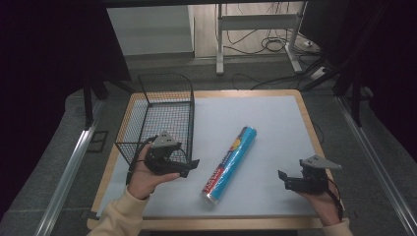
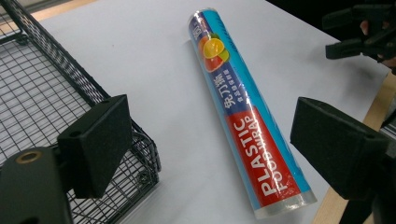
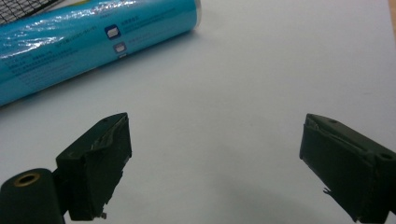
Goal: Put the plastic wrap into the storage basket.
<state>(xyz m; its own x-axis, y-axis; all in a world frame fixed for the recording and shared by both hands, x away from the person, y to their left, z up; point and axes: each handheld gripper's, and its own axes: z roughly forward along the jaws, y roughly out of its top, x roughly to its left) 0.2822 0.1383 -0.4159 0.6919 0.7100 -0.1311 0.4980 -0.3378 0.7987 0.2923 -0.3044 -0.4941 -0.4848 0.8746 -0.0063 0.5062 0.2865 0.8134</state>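
A roll of plastic wrap (image 1: 230, 165) is lying on its side near the middle of the pale surface (image 1: 275, 118), slanting from the near edge up toward the far right, with its red end nearer the person and its blue end pointing away. Nothing is touching it.

The left gripper (image 1: 189, 167) is hovering just to the left of the roll, held in the person's left hand (image 1: 142, 174), with its tips pointing toward the roll. Its jaws are standing wide apart and are grasping nothing; in the left gripper view (image 2: 210, 135) the roll (image 2: 247, 116) is lying on the surface between and beyond the two black pads, apart from both.

A black wire basket (image 1: 160, 115) is sitting at the left side of the surface, just behind and beside the left gripper, and its near corner (image 2: 140, 140) is showing close under the left pad.

The right gripper (image 1: 285, 181) is hanging over the right side of the surface, well apart from the roll, in the person's right hand (image 1: 327, 201). Its jaws are also spread wide and released; in the right gripper view (image 3: 215, 158) there is bare surface between them, with the blue end of the roll (image 3: 93, 42) lying farther off at the upper left.
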